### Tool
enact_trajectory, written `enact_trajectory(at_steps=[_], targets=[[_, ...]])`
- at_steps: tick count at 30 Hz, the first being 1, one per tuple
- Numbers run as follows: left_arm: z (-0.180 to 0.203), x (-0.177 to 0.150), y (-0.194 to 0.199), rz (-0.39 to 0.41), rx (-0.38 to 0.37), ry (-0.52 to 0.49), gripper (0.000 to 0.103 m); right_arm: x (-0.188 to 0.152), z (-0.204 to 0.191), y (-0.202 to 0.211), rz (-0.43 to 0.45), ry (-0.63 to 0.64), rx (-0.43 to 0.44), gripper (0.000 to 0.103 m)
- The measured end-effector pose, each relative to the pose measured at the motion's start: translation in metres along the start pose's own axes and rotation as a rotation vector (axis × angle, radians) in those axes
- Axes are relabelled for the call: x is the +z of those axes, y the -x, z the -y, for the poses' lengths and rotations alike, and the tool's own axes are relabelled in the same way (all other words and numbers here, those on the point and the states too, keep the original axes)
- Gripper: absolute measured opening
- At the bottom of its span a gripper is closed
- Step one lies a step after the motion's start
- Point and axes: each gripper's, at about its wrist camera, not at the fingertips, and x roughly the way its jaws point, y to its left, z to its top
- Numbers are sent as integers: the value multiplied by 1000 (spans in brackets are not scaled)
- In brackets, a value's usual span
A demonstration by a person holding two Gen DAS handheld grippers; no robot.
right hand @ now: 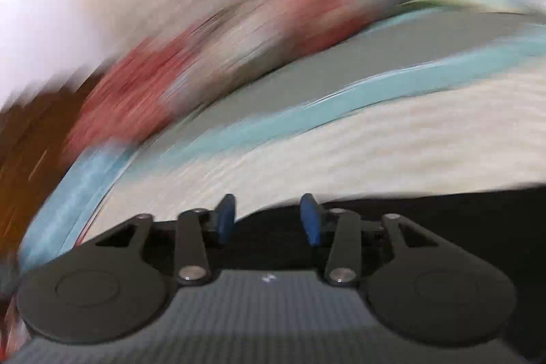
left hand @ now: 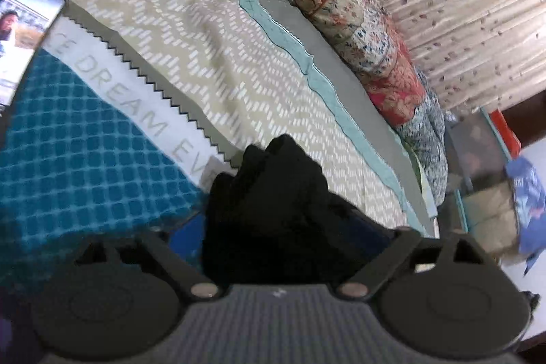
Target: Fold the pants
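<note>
- The black pants lay bunched in a heap on the bedspread, right in front of the left gripper, with a peak of cloth standing up between its arms.
- The left gripper's fingertips were hidden behind that heap; its linkage arms stood spread wide, so I judged the jaws apart and not pinching the cloth, though the cloth sat between them.
- In the right wrist view the right gripper had its blue pads apart with nothing between them; a dark band of the pants showed just beyond and to the right of them.
- That view was heavily smeared, so the background there could not be read beyond bands of bedding and the patterned quilt roll.
- A phone with a lit screen lay on the bedspread, well off to the left of the heap.
- Risk, as I judged it: the pants were crumpled, not flat, so a grab at the peak could catch several layers at once and fold in a lump.
- With the left fingertips buried, a closing pinch could also take the bedspread along with the pants and drag it.
- A wide sweep of loose cloth to the left might knock the phone.
</note>
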Motion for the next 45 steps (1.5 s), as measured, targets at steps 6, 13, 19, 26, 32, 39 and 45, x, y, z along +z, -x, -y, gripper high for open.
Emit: enact_trajectory(at_steps=[6,13,19,26,32,39,45], targets=[[16,7,-16,12,-89,-55,27,-19,-139,-115,-204,530,239,85],[39,19,8,112,-235,-105,23,9,-133,-198,-286,428,169,24],[19,5,24,102,-63,-112,70,52,-110,-165,-109,280,88,22],[-17,-39,-9,-123,-156,115,98,73,-105,-134,-42,251,84,22],[2,-11,-54,-110,-218,79,27,84,-113,-97,11,259,121,22],[21,16,-29,169,-142,-37,6,85,-140,-60,144,274,293,21],[-24,-25,-17,94,-24,45,10,-1,-158,-130,-135,311,337,23]])
